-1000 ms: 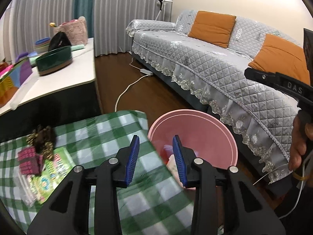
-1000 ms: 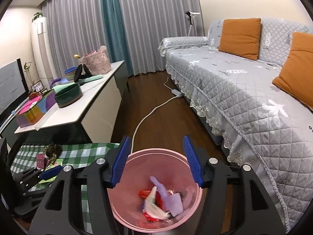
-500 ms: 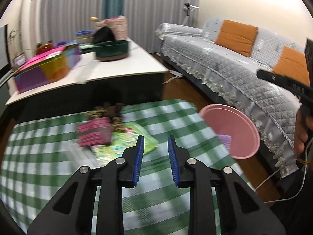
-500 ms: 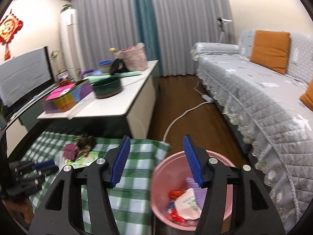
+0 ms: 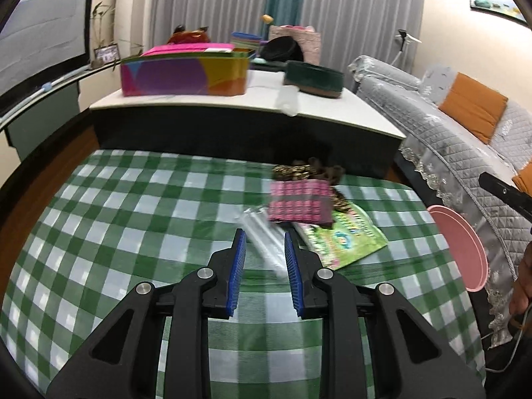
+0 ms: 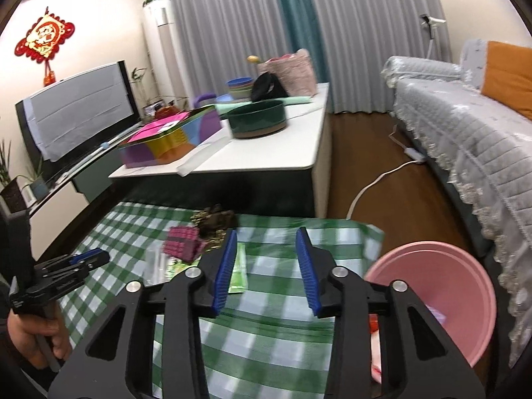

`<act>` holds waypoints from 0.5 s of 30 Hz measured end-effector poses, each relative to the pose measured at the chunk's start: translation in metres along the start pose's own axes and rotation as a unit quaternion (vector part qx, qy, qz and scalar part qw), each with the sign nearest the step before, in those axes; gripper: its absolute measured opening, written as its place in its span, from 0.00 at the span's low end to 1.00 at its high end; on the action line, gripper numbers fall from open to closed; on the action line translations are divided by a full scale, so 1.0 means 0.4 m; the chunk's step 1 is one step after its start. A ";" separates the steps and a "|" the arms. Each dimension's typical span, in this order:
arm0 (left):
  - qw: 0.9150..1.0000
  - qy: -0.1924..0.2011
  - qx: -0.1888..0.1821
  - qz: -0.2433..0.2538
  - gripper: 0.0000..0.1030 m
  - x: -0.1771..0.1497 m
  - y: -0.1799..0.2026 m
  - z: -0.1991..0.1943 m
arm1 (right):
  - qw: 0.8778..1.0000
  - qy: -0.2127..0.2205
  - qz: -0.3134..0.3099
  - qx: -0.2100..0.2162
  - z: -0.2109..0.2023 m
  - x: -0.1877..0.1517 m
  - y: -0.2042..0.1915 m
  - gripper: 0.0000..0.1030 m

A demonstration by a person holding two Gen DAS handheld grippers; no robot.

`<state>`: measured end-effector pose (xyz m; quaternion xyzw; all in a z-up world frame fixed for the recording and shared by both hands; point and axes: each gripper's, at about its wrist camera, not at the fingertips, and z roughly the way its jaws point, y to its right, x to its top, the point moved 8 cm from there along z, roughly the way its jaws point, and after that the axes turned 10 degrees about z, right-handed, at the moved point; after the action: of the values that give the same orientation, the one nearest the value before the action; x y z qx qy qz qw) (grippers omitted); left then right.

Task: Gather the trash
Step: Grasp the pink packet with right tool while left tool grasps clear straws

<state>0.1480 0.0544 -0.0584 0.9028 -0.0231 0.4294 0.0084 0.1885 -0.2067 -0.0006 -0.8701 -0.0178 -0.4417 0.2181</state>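
On the green checked cloth point(image 5: 133, 216) lie a clear plastic wrapper point(image 5: 257, 229), a pink patterned packet point(image 5: 301, 201), a green printed packet point(image 5: 342, 239) and a crumpled brown-gold wrapper point(image 5: 306, 171). My left gripper point(image 5: 263, 236) hovers just short of the clear wrapper, jaws narrow but open, pressing nothing. My right gripper point(image 6: 267, 232) hangs over the cloth's right part; its jaws are closing with nothing between them. The pink bin point(image 6: 459, 276) stands off the cloth's right edge with trash inside. The right wrist view also shows the left gripper point(image 6: 96, 256) and the pink packet point(image 6: 183, 246).
Behind the cloth, a white low table point(image 5: 332, 109) carries a colourful box point(image 5: 186, 73) and a dark green bowl point(image 5: 314, 76). A grey-covered sofa point(image 6: 465, 139) with orange cushions runs along the right. A white cable point(image 6: 372, 183) crosses the wood floor. A hand point(image 6: 33, 335) holds the left gripper.
Both views have swung left, away from the bin and sofa and onto the checked cloth and its trash. Both pairs of jaws stand narrower than before.
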 end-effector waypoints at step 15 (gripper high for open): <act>0.998 -0.036 -0.023 -0.053 0.23 -0.043 -0.031 0.119 | 0.997 -0.042 0.019 0.064 0.187 -0.048 -0.108 0.30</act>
<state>0.1745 0.0656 -0.1018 0.9172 0.0147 0.3948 0.0510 0.2241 -0.1347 -0.0383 -0.8724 -0.0387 -0.3981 0.2809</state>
